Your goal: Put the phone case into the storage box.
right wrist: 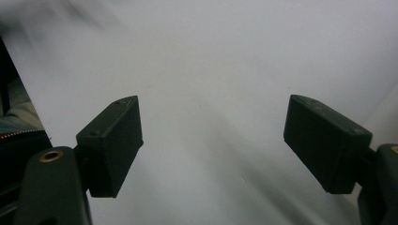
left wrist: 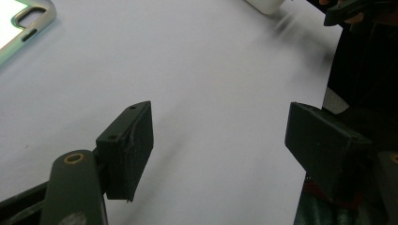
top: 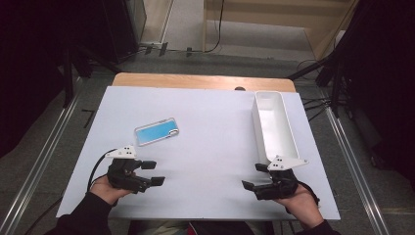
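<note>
**What I cannot make out from here**

In my left gripper view the phone (left wrist: 23, 21) is cut off by the top left corner, so I see just one metal-rimmed end. The white bin (left wrist: 267, 4) is clipped by the top edge and blurred. My other gripper (left wrist: 349, 11) shows as a sliver at the upper right. In my right gripper view the table sheet (right wrist: 211, 61) smears at the top left.

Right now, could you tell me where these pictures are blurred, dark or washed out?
High view: table evenly lit, surroundings dark. Left gripper view: phone glares white at the top left corner, the far tray is smeared. Right gripper view: the sheet is soft and streaked, with a dark blur top left.
</note>
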